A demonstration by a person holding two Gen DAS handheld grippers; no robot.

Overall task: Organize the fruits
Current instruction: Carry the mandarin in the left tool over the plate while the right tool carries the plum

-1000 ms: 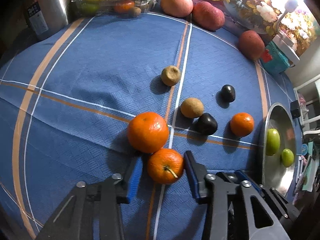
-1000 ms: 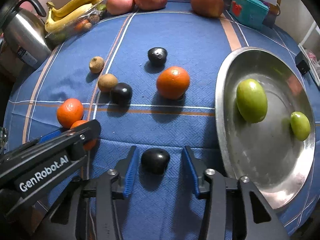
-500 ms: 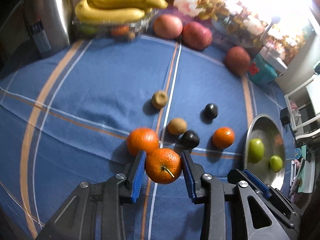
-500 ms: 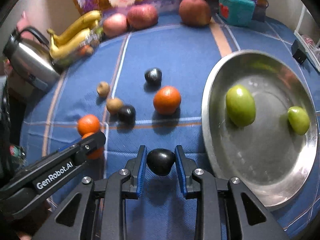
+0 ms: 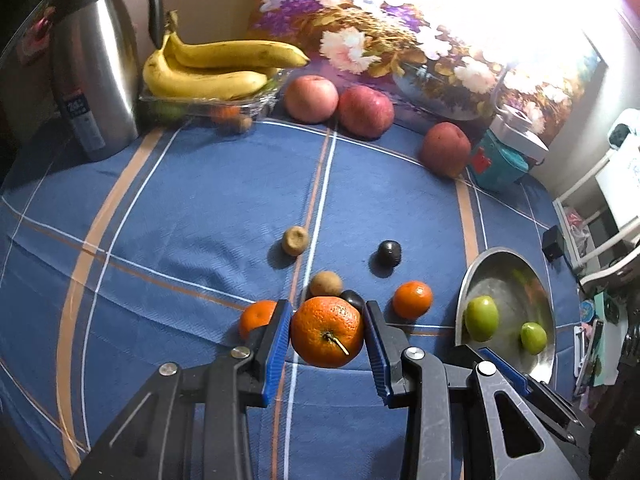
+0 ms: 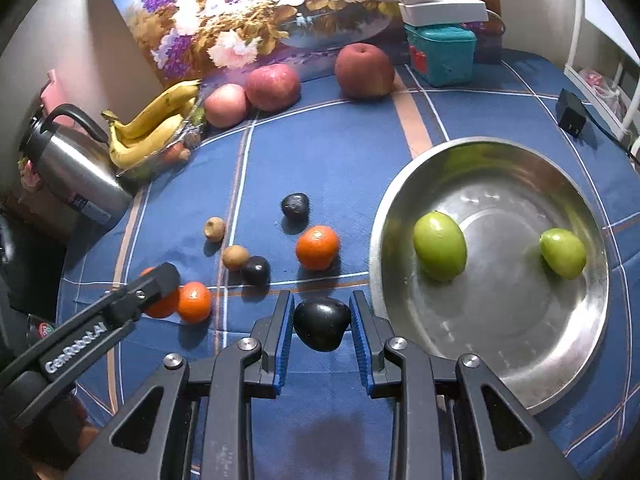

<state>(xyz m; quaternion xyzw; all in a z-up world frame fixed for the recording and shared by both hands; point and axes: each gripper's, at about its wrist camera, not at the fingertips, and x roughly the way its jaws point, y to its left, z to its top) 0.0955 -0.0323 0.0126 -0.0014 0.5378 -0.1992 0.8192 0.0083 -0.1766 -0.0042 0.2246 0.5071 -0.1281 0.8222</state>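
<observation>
Left gripper pinched the orange between its blue pads, with the stem end facing the camera and the fruit raised clear of the blue tablecloth; right gripper likewise clamped the dark fruit, lifted just beside the near rim of the steel bowl; we judged both loads to be bound for that bowl, which held two green fruits.

We identified these risks:

1. Slip; both fruits were round and smooth, and each pad touched only a narrow band on either side, so a tilt or a jolt could have rolled a fruit out forward; the orange was the wider load, and its jaws stood well spread.
2. Collision between tools; the left gripper showed in the right wrist view near the right one, so we expected a clash of arms if both had moved to the bowl at once.
3. Bounce in the bowl; a release from height onto hard, sloped metal could have sent a fruit against the green fruits or over the rim.
4. Disturbance of the fruit below; a second orange, a kiwi and another dark fruit lay close under the left gripper, and a low sweep could have scattered them.
</observation>
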